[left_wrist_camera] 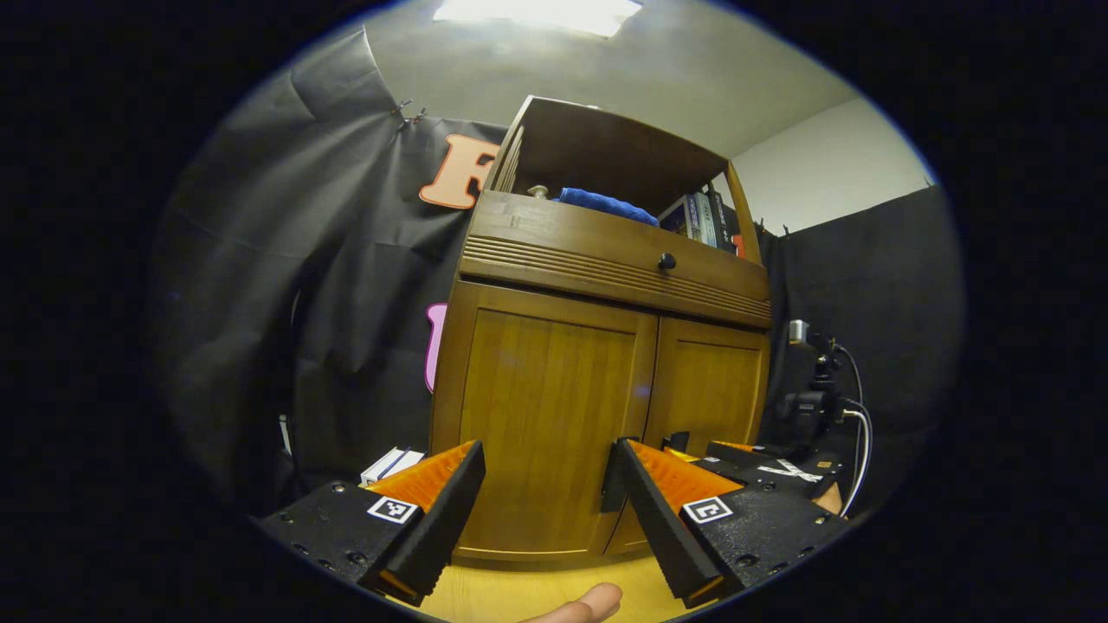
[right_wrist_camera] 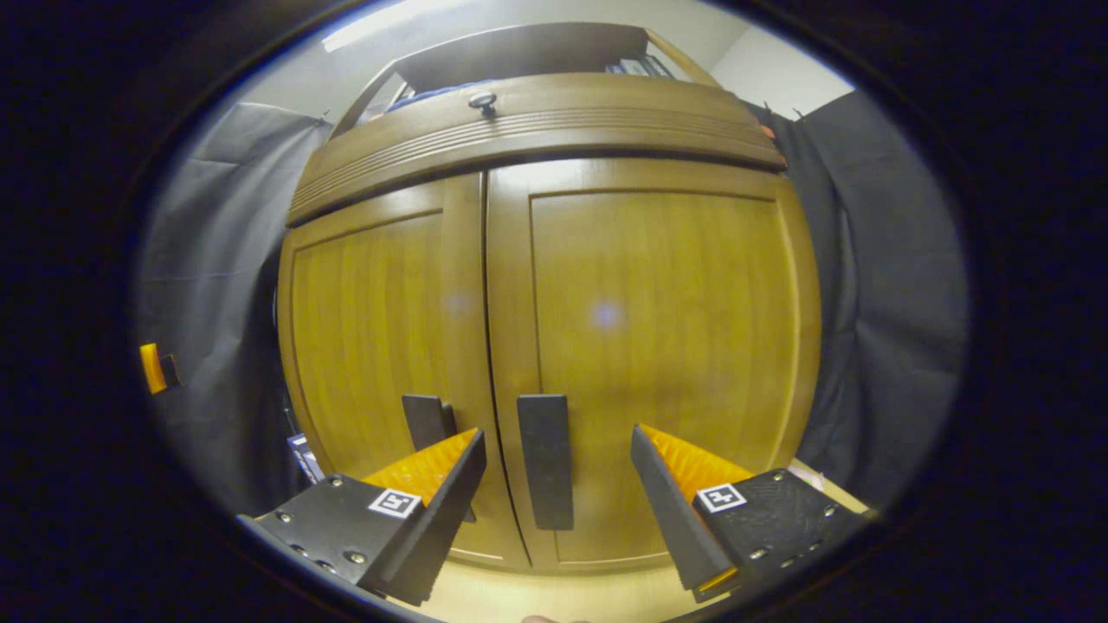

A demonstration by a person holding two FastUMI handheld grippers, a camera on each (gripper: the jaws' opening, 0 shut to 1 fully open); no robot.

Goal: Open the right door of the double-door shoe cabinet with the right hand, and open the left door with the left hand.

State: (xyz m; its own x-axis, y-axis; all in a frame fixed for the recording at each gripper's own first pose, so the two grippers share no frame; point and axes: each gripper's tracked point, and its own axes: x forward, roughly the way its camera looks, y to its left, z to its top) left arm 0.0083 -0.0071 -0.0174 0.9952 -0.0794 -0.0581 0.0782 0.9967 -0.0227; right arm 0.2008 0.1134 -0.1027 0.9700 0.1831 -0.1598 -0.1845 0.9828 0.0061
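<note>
Left gripper view: low, off to the cabinet's left, looking up and rightward at the shoe cabinet (left_wrist_camera: 597, 346), far enough to take in its open top shelf and the booth wall. Right gripper view: low too, nearly square-on, close up to the two doors (handles just ahead). Shared: both door fronts, the drawer knob (left_wrist_camera: 666, 260) (right_wrist_camera: 483, 101), the cabinet's lower front edge.

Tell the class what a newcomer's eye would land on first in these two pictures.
The wooden shoe cabinet dominates, its two doors shut. In the right gripper view the right gripper stands open straddling the right door's dark handle, with the left door's handle beside it. In the left gripper view the left gripper is open before the left door.
</note>
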